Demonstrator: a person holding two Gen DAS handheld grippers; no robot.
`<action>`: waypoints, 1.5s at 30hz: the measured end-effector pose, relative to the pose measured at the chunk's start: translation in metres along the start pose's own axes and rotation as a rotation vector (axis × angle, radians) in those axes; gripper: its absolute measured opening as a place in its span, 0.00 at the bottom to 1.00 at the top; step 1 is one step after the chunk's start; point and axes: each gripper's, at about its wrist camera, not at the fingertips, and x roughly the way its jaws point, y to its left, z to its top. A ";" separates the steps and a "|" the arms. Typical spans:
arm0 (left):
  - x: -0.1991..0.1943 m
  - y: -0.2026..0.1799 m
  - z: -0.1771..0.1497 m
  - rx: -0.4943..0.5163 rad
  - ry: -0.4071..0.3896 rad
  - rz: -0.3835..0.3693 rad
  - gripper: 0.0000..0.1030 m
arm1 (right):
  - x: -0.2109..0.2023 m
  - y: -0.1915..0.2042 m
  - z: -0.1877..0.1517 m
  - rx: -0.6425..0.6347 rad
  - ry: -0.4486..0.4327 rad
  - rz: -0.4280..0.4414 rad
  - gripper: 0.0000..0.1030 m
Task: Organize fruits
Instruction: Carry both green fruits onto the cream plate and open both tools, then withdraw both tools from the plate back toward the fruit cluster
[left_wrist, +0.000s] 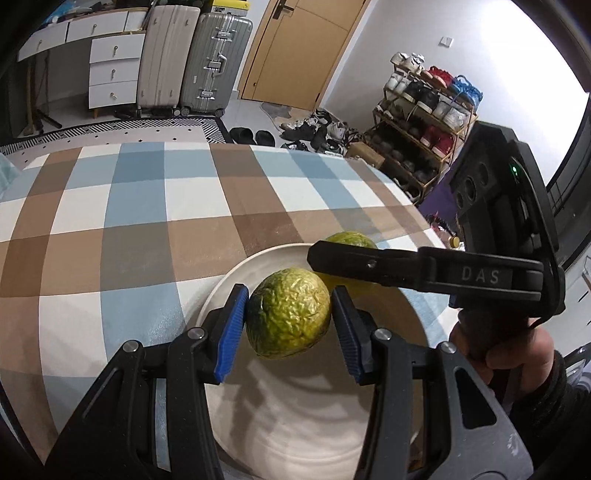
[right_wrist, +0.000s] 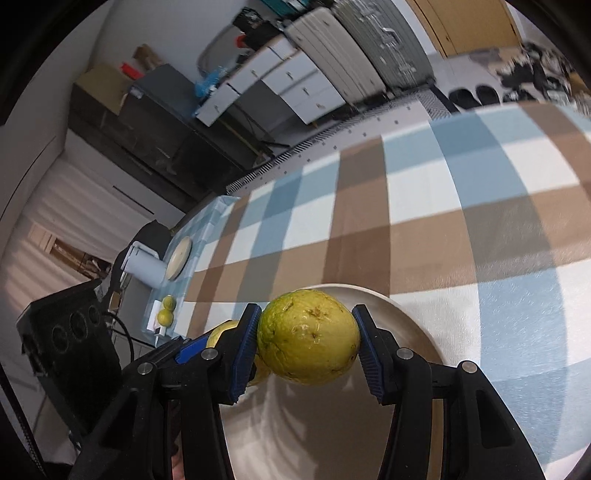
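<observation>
Our left gripper (left_wrist: 290, 319) clamps a wrinkled green fruit (left_wrist: 289, 313) between its blue pads (left_wrist: 232, 334), and we hold it just above a cream plate (left_wrist: 236, 275); whether the fruit touches the plate we cannot tell from here. Our right gripper (right_wrist: 306, 339) likewise squeezes a smoother yellow-green fruit (right_wrist: 308, 336) between its own blue pads (right_wrist: 243, 354), the fruit poised over the same plate (right_wrist: 413, 325). In the left wrist view that second fruit (left_wrist: 351, 238) peeks out from behind the right gripper's black finger (left_wrist: 369, 264), which crosses the frame above the plate, and a hand (left_wrist: 517, 354) in a dark sleeve grips the handle at the far right. In the right wrist view the wrinkled fruit (right_wrist: 225, 330) shows as a sliver just beside the smoother one, behind the left pad, with the left gripper's blue tip (right_wrist: 192, 349) next to it. The plate sits on a tablecloth (left_wrist: 140, 221) checked in blue, brown and white, near the table's right-hand corner. Farther out along the cloth's left edge in the right wrist view lie two more small yellow-green fruits (right_wrist: 167, 310), a second pale plate (right_wrist: 179, 256) and a white cylinder (right_wrist: 142, 267). Beyond the table we see two suitcases (left_wrist: 192, 59), a white chest of drawers (left_wrist: 114, 70), a wooden door (left_wrist: 295, 48) and a loaded shoe rack (left_wrist: 424, 122).
</observation>
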 end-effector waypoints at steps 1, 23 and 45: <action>0.002 0.001 -0.001 0.000 0.001 0.001 0.42 | 0.002 -0.001 0.000 0.003 0.002 -0.008 0.50; -0.045 -0.010 -0.010 0.011 -0.101 0.102 0.79 | -0.053 0.025 -0.022 -0.055 -0.104 -0.084 0.72; -0.186 -0.116 -0.106 0.107 -0.222 0.217 0.99 | -0.207 0.091 -0.180 -0.318 -0.396 -0.180 1.00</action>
